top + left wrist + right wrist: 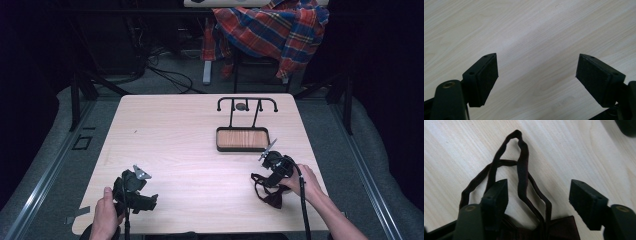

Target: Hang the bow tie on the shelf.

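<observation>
A dark maroon bow tie [274, 196] with thin looped straps [256, 179] lies on the pale wooden table [190, 145] near its front right. My right gripper [265, 183] hangs low over it, held by a hand. In the right gripper view the jaws [537, 195] stand apart with the straps [522, 170] running between them; the left pad [499, 195] sits against the straps and the right pad is clear. The bow [564, 230] lies at the bottom edge. My left gripper [148, 202] rests at the front left, open [536, 75] over bare wood.
A black wire stand with a wooden tray base [242, 139] rises at the table's middle right, just beyond the right gripper. A plaid shirt [272, 27] drapes over a chair behind the table. Cables [170, 75] lie on the floor beyond.
</observation>
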`<state>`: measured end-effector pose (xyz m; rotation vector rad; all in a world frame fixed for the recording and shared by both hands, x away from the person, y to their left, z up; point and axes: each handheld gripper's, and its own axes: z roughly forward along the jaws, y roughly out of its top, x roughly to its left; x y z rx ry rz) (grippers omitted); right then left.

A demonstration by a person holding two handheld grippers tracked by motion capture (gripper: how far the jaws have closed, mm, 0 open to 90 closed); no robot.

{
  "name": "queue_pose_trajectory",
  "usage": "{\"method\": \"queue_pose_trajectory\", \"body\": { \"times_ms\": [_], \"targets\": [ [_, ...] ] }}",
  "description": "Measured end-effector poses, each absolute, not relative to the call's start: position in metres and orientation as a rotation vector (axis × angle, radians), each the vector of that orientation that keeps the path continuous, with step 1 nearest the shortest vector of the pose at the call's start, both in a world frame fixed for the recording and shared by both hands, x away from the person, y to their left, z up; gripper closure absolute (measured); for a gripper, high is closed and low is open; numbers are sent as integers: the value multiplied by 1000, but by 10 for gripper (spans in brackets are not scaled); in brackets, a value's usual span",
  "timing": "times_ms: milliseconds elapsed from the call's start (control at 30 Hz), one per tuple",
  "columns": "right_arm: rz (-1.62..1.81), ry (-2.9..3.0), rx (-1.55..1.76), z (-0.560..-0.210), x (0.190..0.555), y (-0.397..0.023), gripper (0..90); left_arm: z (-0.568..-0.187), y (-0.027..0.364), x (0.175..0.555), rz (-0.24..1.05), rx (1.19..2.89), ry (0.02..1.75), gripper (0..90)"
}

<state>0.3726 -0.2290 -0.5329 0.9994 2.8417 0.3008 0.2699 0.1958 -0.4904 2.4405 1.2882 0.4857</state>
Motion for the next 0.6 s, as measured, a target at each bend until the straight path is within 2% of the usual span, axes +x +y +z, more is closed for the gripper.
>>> {"method": "queue_pose_trajectory", "body": {
  "times_ms": [100, 200, 333, 367, 400, 500, 533, 567, 600],
  "targets": [
    [251, 2857, 971, -533, 372, -227, 424, -490, 196, 270, 484, 2440, 1290, 181],
    [264, 2865, 991, -535, 371, -228, 448, -490, 196, 270, 487, 2434, 1292, 181],
    [226, 2855, 988, -537, 372, -228, 534, -490, 196, 270, 484, 2437, 1291, 180],
    [219, 2864, 980, -536, 372, -229, 614, -490, 196, 270, 487, 2438, 1292, 179],
    [263, 2844, 1008, -538, 371, -229, 650, -490, 196, 270, 482, 2438, 1293, 179],
    [229, 2845, 1001, -536, 372, -230, 748, -490, 196, 270, 480, 2438, 1293, 178],
    [229, 2845, 1001, -536, 372, -230, 748, -490, 196, 270, 480, 2438, 1293, 177],
    [219, 2837, 1005, -537, 371, -231, 808, -490, 196, 270, 480, 2439, 1292, 177],
    [219, 2837, 1005, -537, 371, -231, 808, -490, 196, 270, 480, 2439, 1292, 177]
  ]
}}
